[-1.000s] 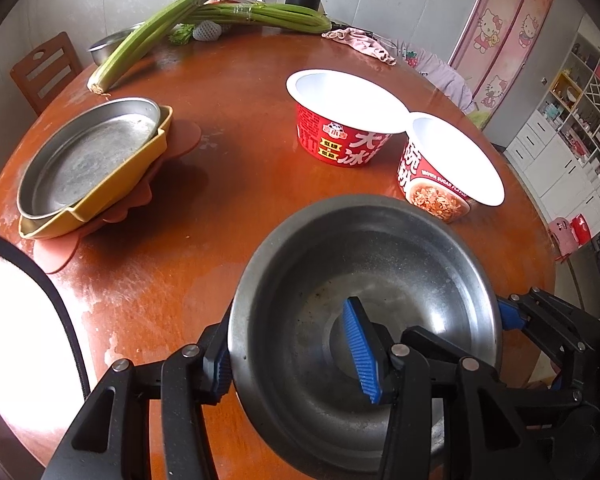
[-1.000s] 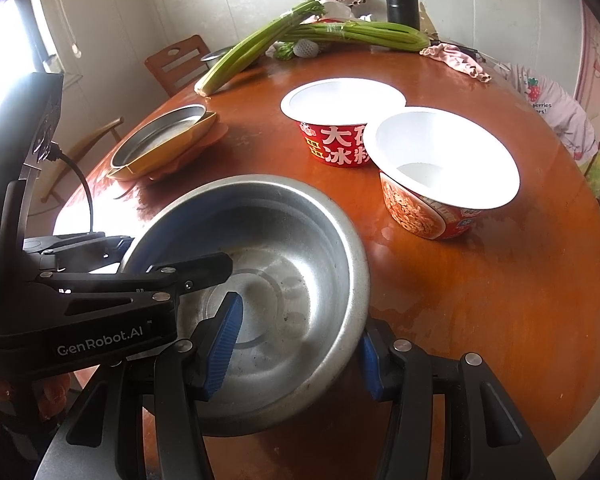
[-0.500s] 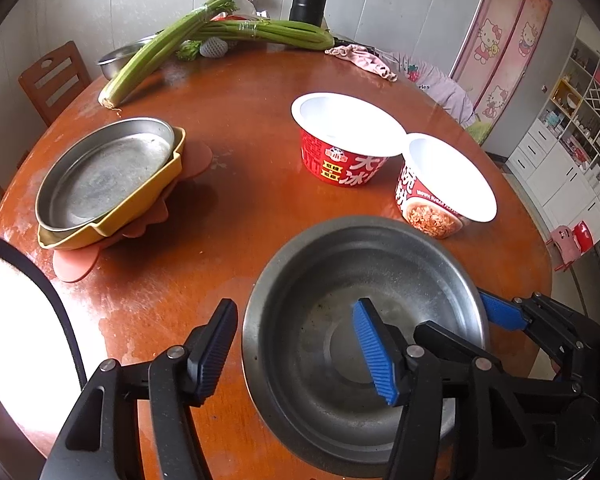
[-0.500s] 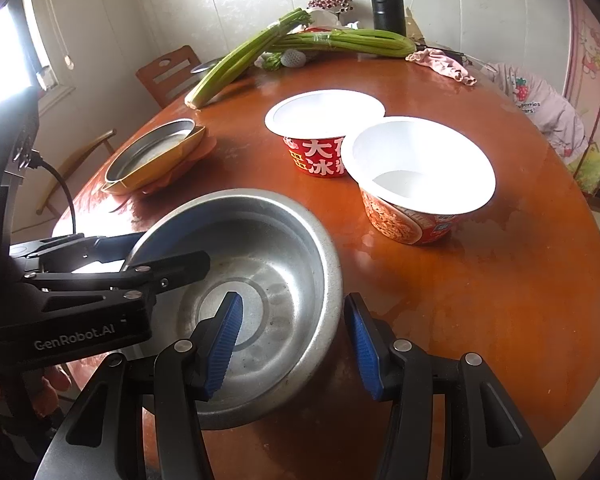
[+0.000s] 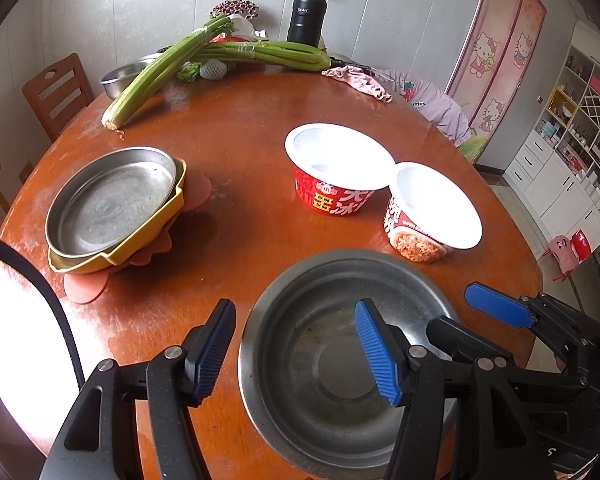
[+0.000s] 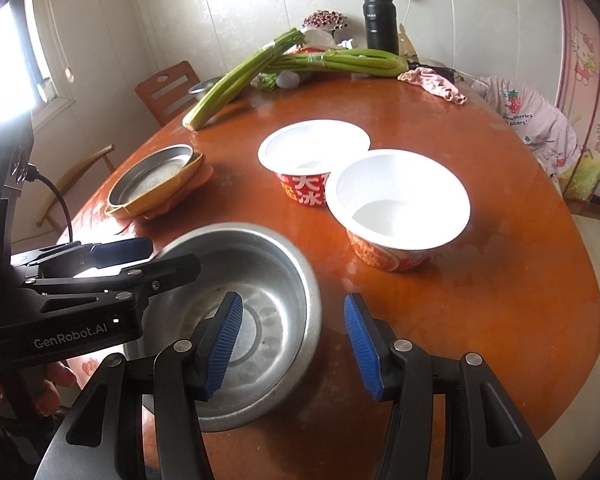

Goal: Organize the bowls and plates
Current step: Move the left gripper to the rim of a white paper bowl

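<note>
A large steel bowl (image 5: 332,364) (image 6: 260,280) rests on the wooden table (image 5: 240,120) near its front edge. My left gripper (image 5: 296,354) is open astride the bowl's left rim, with neither pad pressing on it. My right gripper (image 6: 292,346) is open astride the right rim, its pads clear of the metal. Farther left, a steel plate (image 5: 112,200) (image 6: 152,178) lies in a yellow plate (image 5: 156,232) on a pink mat. Two white-lined instant-noodle bowls (image 5: 336,176) (image 5: 432,212) stand upright side by side behind the steel bowl.
Celery stalks (image 5: 160,72), a black flask (image 5: 306,16), a small steel bowl (image 5: 120,76) and a pink cloth (image 5: 360,84) lie at the table's far side. A wooden chair (image 5: 58,88) stands at the far left. A draped chair (image 6: 536,120) is at the right.
The left jaws have spread and let go of the steel bowl's rim. Both grippers have lifted and drawn back a little. The bowl stays on the table.
</note>
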Tool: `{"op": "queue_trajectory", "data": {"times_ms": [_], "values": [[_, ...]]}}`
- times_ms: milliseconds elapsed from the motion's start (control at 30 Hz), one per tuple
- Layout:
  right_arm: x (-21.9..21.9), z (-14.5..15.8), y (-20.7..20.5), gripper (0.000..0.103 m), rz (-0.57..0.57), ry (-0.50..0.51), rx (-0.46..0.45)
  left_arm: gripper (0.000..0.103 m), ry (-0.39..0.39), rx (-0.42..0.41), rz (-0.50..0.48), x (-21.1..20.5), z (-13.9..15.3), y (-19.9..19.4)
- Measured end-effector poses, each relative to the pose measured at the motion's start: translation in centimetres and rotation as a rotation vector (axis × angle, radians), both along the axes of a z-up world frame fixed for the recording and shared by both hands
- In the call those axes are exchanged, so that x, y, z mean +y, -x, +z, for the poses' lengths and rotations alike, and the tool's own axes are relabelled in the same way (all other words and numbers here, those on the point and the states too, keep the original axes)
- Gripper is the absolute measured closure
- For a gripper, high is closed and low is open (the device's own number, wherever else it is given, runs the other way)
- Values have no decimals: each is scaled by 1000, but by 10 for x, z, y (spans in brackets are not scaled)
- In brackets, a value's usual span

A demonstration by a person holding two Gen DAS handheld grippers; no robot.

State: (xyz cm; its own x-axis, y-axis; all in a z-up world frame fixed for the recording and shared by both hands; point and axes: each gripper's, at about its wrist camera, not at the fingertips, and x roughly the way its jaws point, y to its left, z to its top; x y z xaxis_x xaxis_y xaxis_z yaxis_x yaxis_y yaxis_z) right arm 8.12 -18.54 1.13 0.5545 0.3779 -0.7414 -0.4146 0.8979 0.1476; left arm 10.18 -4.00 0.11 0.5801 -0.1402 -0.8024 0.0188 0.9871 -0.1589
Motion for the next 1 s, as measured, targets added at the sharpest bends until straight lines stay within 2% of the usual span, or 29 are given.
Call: {"op": "queue_trajectory", "data": {"times_ms": [467,1000], "values": [[-15,18,-6,46,-27,-18,-27,41,-10,-35,-16,-10,21,-9],[-59,30,-37,46,-138,-51,-41,41,18,-20,-89,-42,31,-45]]}}
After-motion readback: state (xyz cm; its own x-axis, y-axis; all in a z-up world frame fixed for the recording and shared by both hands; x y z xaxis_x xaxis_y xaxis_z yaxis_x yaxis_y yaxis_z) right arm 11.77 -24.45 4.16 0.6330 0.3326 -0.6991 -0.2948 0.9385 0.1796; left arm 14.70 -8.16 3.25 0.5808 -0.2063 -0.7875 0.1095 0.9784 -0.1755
